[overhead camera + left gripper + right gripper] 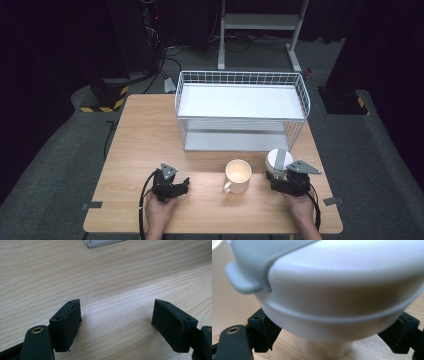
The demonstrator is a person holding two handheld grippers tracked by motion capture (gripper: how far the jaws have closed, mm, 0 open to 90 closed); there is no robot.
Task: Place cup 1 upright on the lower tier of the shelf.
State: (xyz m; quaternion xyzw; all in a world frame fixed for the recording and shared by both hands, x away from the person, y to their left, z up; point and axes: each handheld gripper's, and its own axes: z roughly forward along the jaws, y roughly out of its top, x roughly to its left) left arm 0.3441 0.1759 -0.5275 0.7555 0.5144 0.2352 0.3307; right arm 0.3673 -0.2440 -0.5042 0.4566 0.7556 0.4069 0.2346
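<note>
Right gripper [280, 176] sits at the near right of the table [145, 135], just right of the cream mug [238, 176], which serves as landmark. Its jaws stand on either side of a white lidded cup [278, 161]. The right gripper view shows the cup [337, 290] very close: a wide pale grey-white lid with a raised rim band and a small tab at its left edge, above a narrower cream body that tapers down to the wood. The black jaws flank that narrow body low down; a sliver of table shows between the left pad and the cup, so I cannot tell whether the pads press on it. Jaws stand wide for this gripper.

Left gripper [181, 186] lies left of the mug, well apart from it, held in the person's left hand [159, 210]. Its own view shows the two black pads [67, 322] parted about halfway with bare wood grain between them; nothing held.

The mug, open side up with its handle toward the near edge, stands between the two grippers and just beside the cup. It appears as a pale blur at the left edge of the right gripper view.

Beyond the mug stands a white wire rack [241, 107] with two shelves, its front facing the cup. The high view alone gives the layout; a corner of the rack's base [100, 242] shows at the top of the left gripper view.
</note>
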